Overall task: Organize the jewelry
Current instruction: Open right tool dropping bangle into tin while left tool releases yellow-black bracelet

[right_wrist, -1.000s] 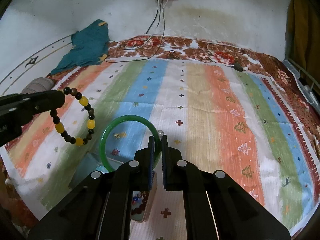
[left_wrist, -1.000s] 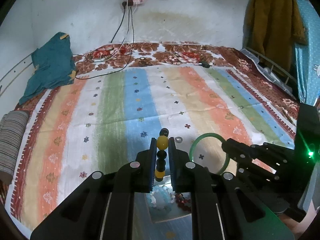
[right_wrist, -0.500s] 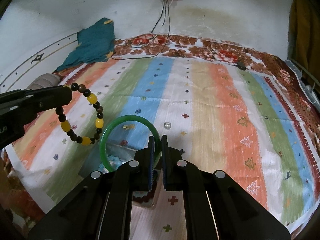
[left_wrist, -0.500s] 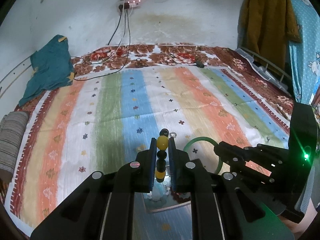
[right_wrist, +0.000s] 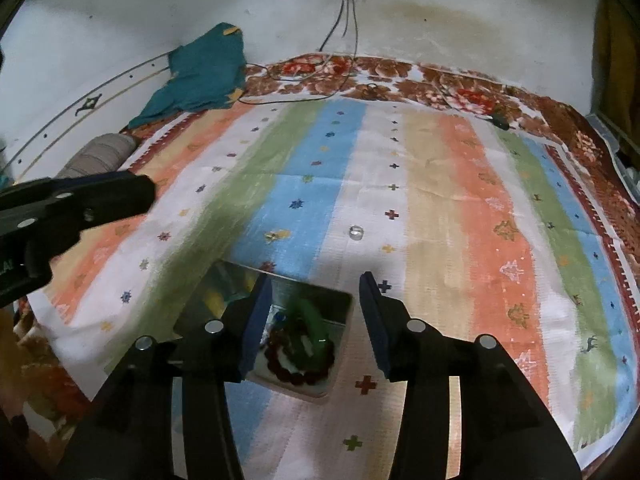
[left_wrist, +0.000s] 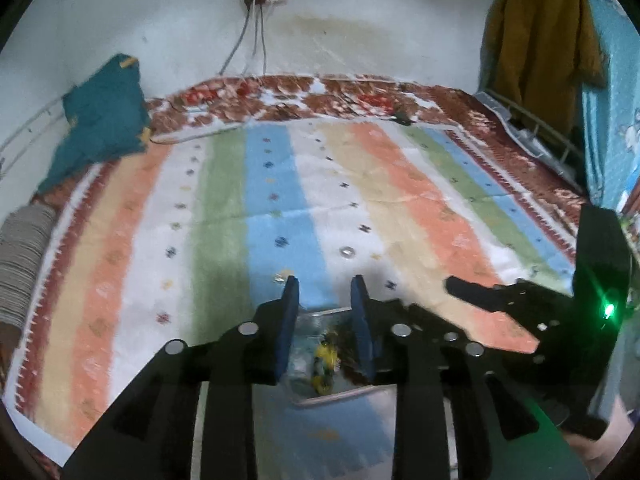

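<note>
My left gripper hangs over a small clear box on the striped bedspread, its jaws opening with nothing between them. The yellow and black bead bracelet lies blurred inside the box below it. My right gripper hovers over the same box, jaws opening as well and holding nothing. Beneath it the green bangle rests in the box on a dark red bead bracelet. A small silver ring lies on the bedspread just beyond the box.
A teal cloth lies at the bed's far left corner and a striped roll at the left edge. Cables run down from a wall socket onto the bed. A brown garment hangs at the right.
Both grippers were shut, the left on the bead bracelet, the right on the green bangle. Both have parted their jaws and the two pieces have dropped into the box.
</note>
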`<move>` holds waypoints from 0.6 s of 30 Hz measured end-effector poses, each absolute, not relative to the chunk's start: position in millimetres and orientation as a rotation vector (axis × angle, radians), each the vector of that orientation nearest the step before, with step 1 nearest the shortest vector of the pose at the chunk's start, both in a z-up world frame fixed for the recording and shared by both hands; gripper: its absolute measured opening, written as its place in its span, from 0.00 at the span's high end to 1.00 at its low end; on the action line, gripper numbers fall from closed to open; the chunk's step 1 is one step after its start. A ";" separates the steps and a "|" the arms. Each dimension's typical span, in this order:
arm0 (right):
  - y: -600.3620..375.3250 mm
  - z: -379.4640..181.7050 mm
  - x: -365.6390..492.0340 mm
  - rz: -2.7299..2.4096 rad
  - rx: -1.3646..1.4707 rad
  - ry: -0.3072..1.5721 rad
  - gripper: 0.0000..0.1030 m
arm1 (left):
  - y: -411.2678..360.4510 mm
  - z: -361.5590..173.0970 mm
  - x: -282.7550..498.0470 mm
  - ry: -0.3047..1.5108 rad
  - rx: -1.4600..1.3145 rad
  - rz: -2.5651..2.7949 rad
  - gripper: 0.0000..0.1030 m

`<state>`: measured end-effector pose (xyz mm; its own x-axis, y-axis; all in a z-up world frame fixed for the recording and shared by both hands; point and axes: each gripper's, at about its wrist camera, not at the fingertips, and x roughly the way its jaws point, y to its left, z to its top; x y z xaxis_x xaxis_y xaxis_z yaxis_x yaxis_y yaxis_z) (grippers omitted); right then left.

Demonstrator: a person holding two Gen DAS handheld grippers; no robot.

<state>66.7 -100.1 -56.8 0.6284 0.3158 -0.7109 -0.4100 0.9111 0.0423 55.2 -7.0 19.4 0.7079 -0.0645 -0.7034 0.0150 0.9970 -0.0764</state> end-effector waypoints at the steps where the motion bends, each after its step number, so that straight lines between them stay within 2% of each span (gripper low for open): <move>1: -103.7 -57.1 69.7 0.405 -0.126 0.790 0.55 | -3.8 18.6 56.9 0.788 -0.077 -0.040 0.70; 7: -115.6 -60.8 86.0 0.384 -0.114 0.813 0.53 | 5.9 14.5 66.7 0.813 -0.076 -0.018 0.59; 15: -121.7 -63.2 105.1 0.399 -0.124 0.827 0.51 | 19.4 -4.3 88.2 0.893 -0.050 0.007 0.58; 18: -121.9 -64.9 111.8 0.407 -0.131 0.833 0.49 | 23.1 -8.6 93.1 0.912 -0.044 0.012 0.55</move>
